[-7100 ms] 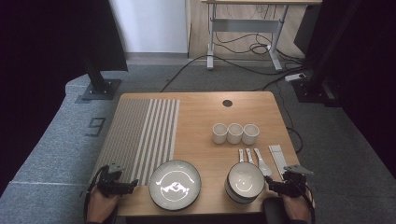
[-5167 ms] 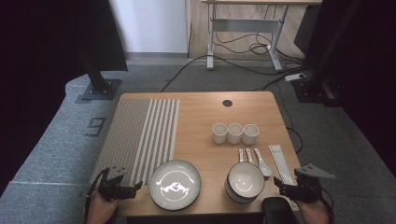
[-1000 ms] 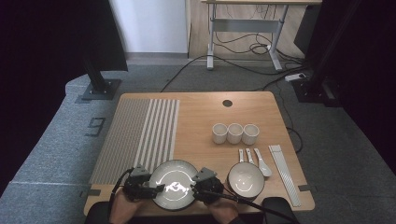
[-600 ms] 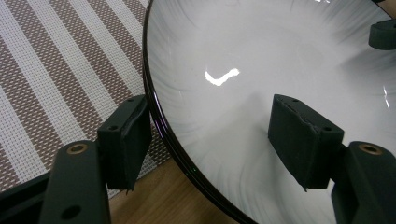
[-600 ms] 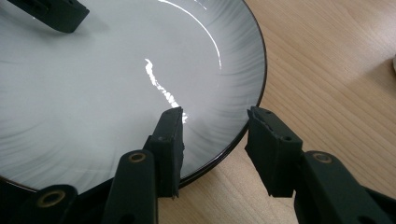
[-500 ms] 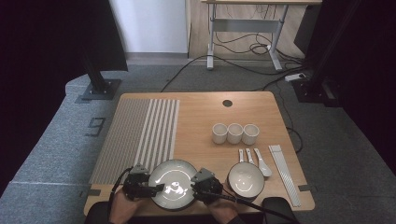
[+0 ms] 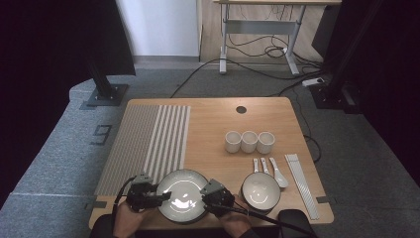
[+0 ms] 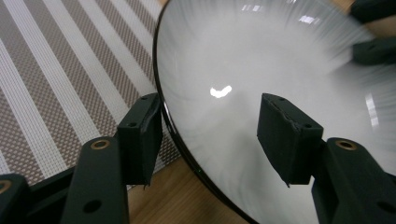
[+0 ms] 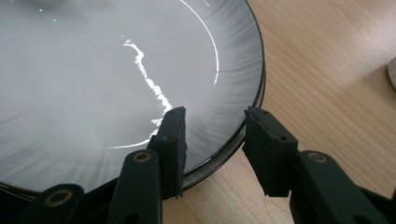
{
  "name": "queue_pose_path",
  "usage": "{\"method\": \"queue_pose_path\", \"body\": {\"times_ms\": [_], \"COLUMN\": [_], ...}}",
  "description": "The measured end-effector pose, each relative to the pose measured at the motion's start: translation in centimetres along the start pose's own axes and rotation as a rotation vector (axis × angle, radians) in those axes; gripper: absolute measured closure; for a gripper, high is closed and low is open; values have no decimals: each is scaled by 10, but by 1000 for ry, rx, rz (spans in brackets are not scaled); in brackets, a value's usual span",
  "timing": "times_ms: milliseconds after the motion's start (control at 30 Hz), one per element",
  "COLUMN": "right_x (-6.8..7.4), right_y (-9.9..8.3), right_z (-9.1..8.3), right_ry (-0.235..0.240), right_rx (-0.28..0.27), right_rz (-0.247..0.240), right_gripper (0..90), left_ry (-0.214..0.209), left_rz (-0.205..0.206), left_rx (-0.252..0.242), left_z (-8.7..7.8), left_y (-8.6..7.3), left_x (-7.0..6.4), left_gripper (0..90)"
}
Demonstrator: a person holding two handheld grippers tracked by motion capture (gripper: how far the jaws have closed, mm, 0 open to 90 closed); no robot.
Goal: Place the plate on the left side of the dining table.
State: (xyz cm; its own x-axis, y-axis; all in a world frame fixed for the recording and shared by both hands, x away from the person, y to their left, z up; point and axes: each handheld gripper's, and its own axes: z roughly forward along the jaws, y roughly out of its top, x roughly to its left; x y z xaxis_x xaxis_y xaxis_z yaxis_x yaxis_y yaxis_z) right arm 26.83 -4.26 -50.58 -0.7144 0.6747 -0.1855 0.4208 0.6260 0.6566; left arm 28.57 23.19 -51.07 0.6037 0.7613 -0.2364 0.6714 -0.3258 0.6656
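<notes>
Your left gripper (image 8: 210, 135) and right gripper (image 9: 212, 140) each straddle the plate (image 7: 182, 194) rim, jaws parted — not clamped. The plate sits between them at the table's (image 7: 213, 129) near edge; both are equally near, on opposite sides.

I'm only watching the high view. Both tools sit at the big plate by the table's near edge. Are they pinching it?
Observer: Not yet. In the left gripper view the left tool stands wide open, with one jaw over the striped mat and the other over the plate.
Operator: And the other one?
Observer: The right gripper view shows the right tool open too, with the plate's rim in the gap between its jaws.
</notes>
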Motion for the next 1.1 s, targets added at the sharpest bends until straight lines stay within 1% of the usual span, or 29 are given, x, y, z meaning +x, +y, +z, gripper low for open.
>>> {"method": "queue_pose_path", "body": {"times_ms": [133,233,267,500,533,633,767,800,833,933,1000,1100], "right_x": [-1,-1,-2,-2,-3,-3,-3,-3,-3,-3,-3,-2], "right_y": [1,2,3,3,3,3,3,4,4,6,7,9], "right_z": [0,0,1,5,6,7,8,9,9,11,12,13], "right_ry": [3,14,26,63,66,69,69,71,71,74,67,64], "right_rx": [-5,-10,-12,-16,-16,-17,-20,-17,-17,-5,-1,6], "right_rz": [-1,11,15,40,52,57,61,67,67,71,68,72], "right_gripper": [597,606,608,607,603,603,599,598,598,593,590,590], "left_ry": [2,4,3,-19,-24,-31,-59,-68,-74,-94,-108,-116], "left_rz": [1,-1,-3,-20,-22,-32,-64,-71,-76,-94,-106,-113], "left_rx": [8,15,16,13,13,15,16,16,18,24,32,38], "left_z": [0,1,1,0,0,-2,-5,-6,-7,-10,-11,-13], "left_y": [-1,-1,-1,-2,-3,-3,-4,-4,-4,-5,-4,-4], "left_x": [1,1,1,4,4,6,11,13,14,17,20,21], "left_gripper": [430,430,429,426,434,446,500,537,537,590,610,624]}}
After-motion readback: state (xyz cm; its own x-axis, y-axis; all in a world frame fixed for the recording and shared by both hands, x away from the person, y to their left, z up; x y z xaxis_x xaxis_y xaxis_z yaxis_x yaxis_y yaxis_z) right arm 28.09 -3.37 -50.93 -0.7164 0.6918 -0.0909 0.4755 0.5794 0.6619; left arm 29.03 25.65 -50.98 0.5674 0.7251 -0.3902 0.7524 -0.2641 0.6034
